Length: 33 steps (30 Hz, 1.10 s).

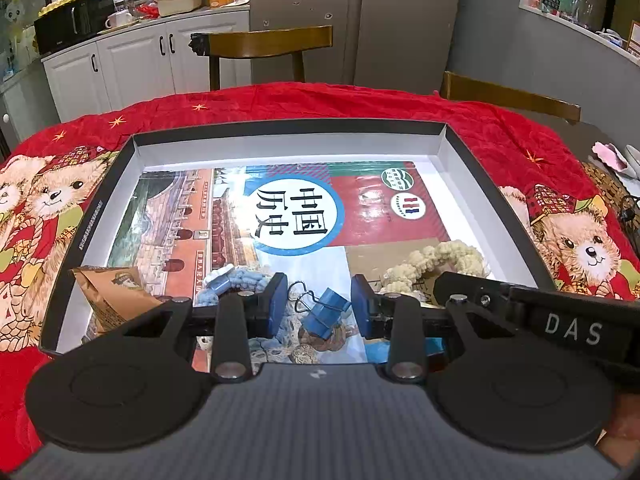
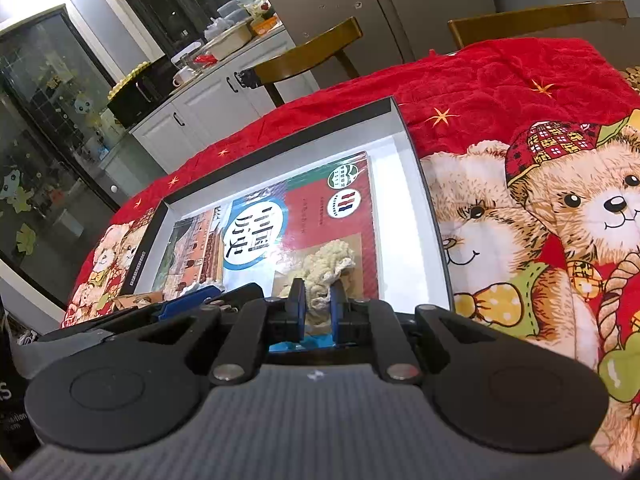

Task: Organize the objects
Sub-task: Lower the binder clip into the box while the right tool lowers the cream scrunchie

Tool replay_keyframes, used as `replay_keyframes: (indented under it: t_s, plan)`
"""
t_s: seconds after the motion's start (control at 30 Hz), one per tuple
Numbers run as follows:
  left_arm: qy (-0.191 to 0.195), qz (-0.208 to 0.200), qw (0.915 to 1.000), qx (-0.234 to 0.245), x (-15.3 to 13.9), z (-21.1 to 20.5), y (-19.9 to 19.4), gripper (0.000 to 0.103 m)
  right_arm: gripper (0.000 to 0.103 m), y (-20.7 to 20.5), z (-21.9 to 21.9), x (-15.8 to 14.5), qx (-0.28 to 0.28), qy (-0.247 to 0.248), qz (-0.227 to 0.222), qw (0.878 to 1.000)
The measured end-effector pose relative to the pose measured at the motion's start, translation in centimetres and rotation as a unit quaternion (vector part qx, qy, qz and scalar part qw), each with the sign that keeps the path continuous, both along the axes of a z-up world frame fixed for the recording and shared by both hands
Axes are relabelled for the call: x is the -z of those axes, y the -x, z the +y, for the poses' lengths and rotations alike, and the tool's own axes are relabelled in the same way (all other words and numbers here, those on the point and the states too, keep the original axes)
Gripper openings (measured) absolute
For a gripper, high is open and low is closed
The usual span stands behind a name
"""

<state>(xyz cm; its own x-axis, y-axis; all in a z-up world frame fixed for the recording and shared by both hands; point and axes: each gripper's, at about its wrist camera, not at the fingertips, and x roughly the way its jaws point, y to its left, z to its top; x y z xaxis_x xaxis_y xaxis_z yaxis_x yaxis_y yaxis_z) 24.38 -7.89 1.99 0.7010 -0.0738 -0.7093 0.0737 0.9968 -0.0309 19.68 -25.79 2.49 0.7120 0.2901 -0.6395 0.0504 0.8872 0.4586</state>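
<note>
A shallow black box with a white inside (image 1: 288, 128) lies on a red bear-print blanket. A history textbook (image 1: 380, 216) covers its floor. My left gripper (image 1: 320, 308) is over the near edge of the box, shut on a blue binder clip (image 1: 326, 314) that spans the gap between the blue pads. Beyond its left pad lies a light-blue yarn scrunchie (image 1: 236, 280). My right gripper (image 2: 317, 308) is shut on a cream yarn scrunchie (image 2: 320, 268), which rests on the book at the near right of the box (image 1: 440, 260).
A brown paper packet (image 1: 108, 292) leans in the box's near left corner. The red blanket (image 1: 520, 140) spreads around the box. Two wooden chairs (image 1: 272, 40) (image 1: 512, 96) stand behind the table. White cabinets (image 1: 132, 64) are at the far left.
</note>
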Motion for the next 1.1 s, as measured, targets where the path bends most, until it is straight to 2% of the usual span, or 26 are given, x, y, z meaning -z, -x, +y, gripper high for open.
replay_keyframes:
  t_s: [1.1]
  plan:
    - [-0.014,-0.009,0.9999,0.002,0.31,-0.23,-0.08,0.041,0.014,-0.14,0.09,-0.04,-0.007,0.011,-0.001,1.0]
